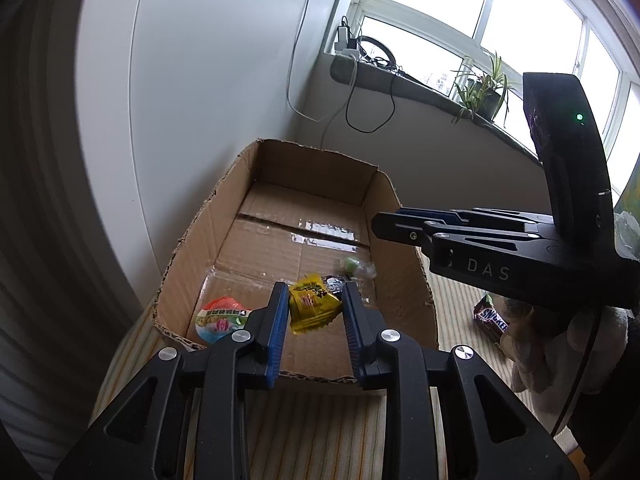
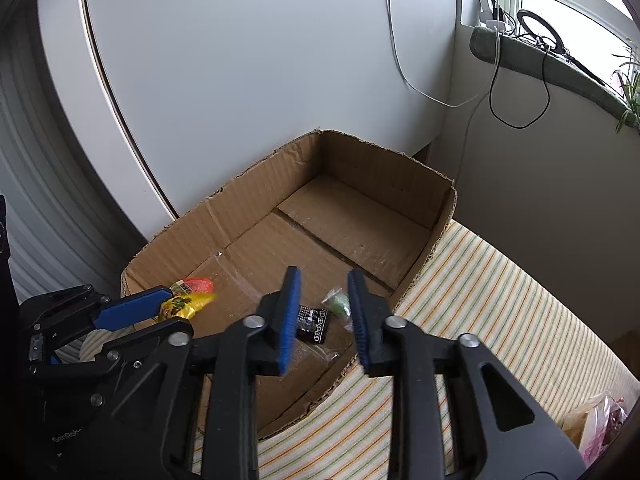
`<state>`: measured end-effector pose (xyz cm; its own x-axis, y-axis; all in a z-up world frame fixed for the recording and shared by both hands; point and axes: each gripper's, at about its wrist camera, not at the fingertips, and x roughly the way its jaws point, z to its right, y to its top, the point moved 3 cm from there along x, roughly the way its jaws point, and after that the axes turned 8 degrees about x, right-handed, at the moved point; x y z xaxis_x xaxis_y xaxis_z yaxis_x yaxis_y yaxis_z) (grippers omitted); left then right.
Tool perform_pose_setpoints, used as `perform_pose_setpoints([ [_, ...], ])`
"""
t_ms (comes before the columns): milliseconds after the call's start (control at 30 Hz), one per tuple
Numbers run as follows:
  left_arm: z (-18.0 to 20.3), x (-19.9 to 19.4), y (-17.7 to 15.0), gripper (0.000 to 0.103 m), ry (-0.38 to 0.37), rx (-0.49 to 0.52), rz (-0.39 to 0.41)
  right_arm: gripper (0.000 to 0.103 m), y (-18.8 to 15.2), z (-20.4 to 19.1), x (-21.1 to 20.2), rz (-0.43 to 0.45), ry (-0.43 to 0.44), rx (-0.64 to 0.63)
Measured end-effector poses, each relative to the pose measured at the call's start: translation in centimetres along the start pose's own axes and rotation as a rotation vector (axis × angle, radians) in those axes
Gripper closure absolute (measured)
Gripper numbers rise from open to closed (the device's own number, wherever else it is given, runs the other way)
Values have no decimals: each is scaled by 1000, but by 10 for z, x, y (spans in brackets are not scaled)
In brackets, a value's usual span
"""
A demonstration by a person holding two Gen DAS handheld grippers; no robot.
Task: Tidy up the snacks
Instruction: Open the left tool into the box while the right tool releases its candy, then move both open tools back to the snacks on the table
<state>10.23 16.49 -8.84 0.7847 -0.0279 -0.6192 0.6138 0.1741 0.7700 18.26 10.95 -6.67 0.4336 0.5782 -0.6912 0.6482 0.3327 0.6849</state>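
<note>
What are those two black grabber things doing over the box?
A person is sorting snacks into a cardboard box using a grabber in each hand. The left gripper has a yellow packet between its fingers over the box, though whether it is squeezing it is unclear. The right gripper is open over a black packet and a green candy lying inside. A red and white snack is in there too. A chocolate bar waits outside.

Each black hand-held gripper (image 1: 316, 312) has blue ribbed pads (image 2: 290, 312) and silver screws.
</note>
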Motion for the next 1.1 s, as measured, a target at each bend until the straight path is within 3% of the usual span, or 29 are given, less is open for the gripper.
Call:
perform_pose_setpoints([
  [67, 0, -1, 0, 75, 4, -3, 1, 46, 0, 1, -7, 21, -5, 2],
  [633, 29, -24, -2, 75, -18, 26, 35, 44, -20, 27, -83, 103, -43, 33],
  [1100, 81, -22, -9, 75, -108, 70, 17, 44, -82, 99, -165, 147, -155, 132],
])
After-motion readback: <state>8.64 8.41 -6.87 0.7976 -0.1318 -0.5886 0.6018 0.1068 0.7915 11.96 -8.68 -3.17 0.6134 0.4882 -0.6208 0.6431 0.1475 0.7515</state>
